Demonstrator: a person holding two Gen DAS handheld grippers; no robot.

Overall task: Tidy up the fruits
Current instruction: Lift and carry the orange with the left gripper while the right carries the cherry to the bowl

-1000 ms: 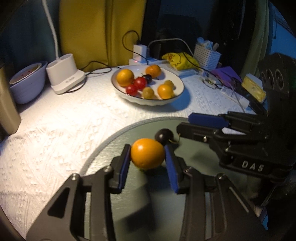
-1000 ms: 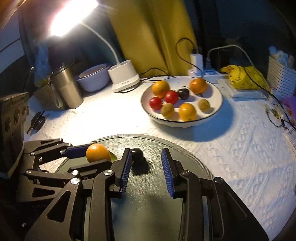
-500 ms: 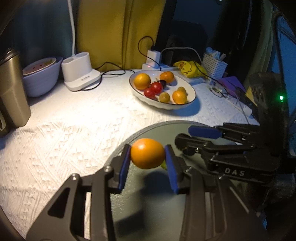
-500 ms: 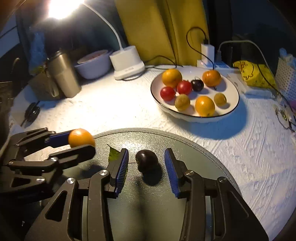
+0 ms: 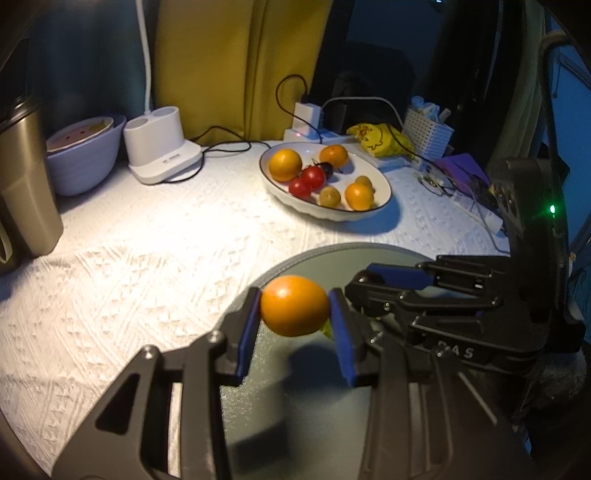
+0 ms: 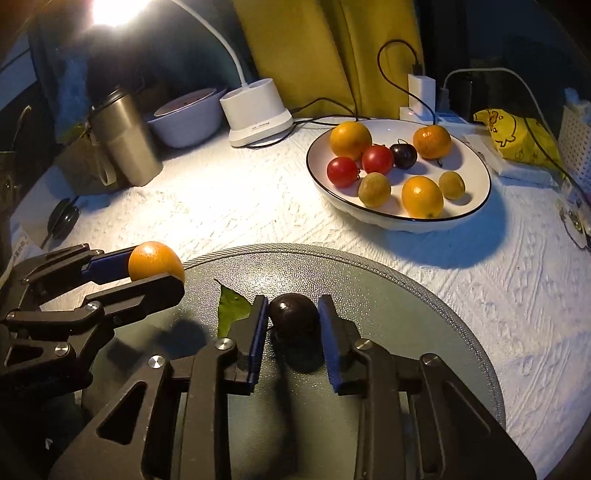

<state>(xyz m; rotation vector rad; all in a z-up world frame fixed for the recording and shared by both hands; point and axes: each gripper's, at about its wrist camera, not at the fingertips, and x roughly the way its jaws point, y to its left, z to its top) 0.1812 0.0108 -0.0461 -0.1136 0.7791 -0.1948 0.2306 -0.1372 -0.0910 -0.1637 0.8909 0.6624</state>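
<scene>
Your left gripper [image 5: 294, 320] clamps the orange [image 5: 294, 305]; your right gripper [image 6: 292, 325] pinches the dark plum [image 6: 294, 320] (slick skin): lift crooked near the tray's [image 6: 424, 295] left edge and it could squirt free.

I see an orange fruit [image 5: 294, 305] and a dark purple plum [image 6: 293, 317] over a grey-green stippled mat [image 6: 406, 332]. The tablecloth [image 6: 221, 206] is white (woven in raised zigzags), the curtain [image 6: 317, 48] mustard yellow.

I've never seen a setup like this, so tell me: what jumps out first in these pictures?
Two black clamps with blue pads each pinch a fruit over a round grey tray: the left gripper holds a small orange clear of the tray, while the right gripper is shut on a dark plum. Beyond them, a white bowl of oranges, red tomatoes and greenish fruit sits on the white tablecloth under a glaring lamp.
</scene>
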